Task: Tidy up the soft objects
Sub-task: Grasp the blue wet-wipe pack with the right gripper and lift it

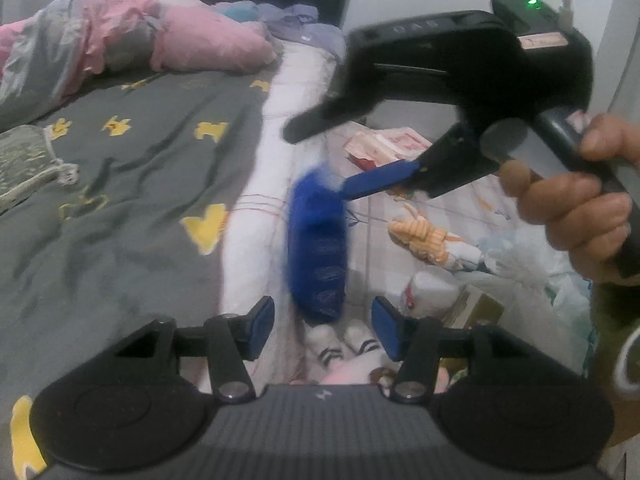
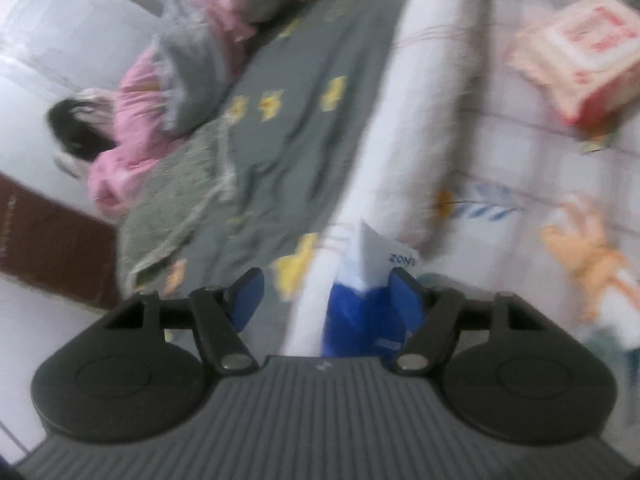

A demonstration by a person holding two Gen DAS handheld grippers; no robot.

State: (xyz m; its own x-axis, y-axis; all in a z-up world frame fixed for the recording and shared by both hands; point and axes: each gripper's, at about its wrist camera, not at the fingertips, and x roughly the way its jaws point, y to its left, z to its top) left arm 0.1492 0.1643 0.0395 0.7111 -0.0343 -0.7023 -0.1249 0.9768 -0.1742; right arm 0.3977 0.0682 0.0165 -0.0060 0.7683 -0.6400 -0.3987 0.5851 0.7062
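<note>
Across the left wrist view, reading from nine o'clock toward three, the bed (image 1: pixel 132 184) carried a heaped pink and grey quilt (image 1: pixel 120 36) at eleven o'clock and a grey sheet with yellow prints, then a white mattress edge (image 1: pixel 256 216), then a cluttered strip at four o'clock where a striped plush toy (image 1: pixel 420 236), plastic bags (image 1: pixel 520 264) and a red and white packet (image 1: pixel 384 146) lay. Judging by that clutter, the sorting looked far from finished (most soft things seemed unplaced). The blue fluffy object (image 1: pixel 318 248) hung near the centre, dangling from one blue pad of the right gripper (image 1: pixel 352 160), which a hand (image 1: pixel 576 200) gripped at three o'clock. In the right wrist view its fingers stood fairly wide, with the blue item and its white tag (image 2: pixel 372 256) against the right pad only and a clear gap to the left one, so a true grasp could not be confirmed. The left gripper (image 1: pixel 323 328) stood half open at six o'clock, empty, just below the blue piece.
</note>
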